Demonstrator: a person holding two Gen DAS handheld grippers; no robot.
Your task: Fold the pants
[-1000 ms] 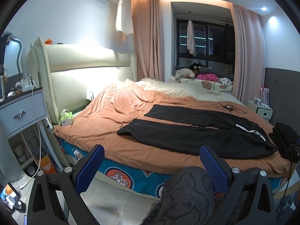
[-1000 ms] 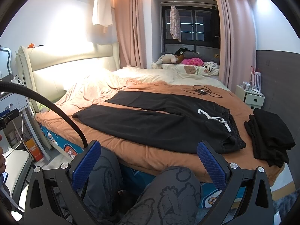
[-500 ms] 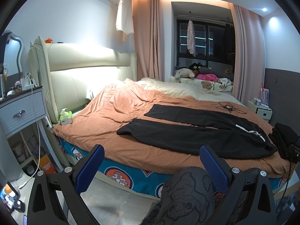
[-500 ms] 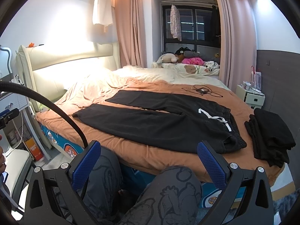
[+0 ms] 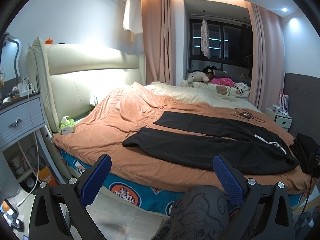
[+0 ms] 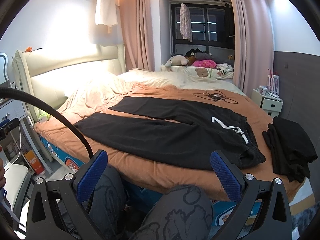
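- Across the near edge of the bed (image 5: 140, 166), in the left wrist view, the black pants (image 5: 210, 150) are lying flat and unfolded on the orange cover, legs running toward the headboard end, waistband toward the foot end.
- The left claw (image 5: 162, 182) is hanging released and empty, short of the bed edge, above the person's knee (image 5: 200, 210).
- From the right wrist view, the pants (image 6: 170, 138) are showing both legs apart, the white drawstring (image 6: 230, 129) at the waist; a pile of dark clothes (image 6: 290, 150) is sitting beside them at the foot corner.
- The right claw (image 6: 159, 174) is also hanging released, gripping nothing.
- Folding appears not yet begun; every fold is remaining.
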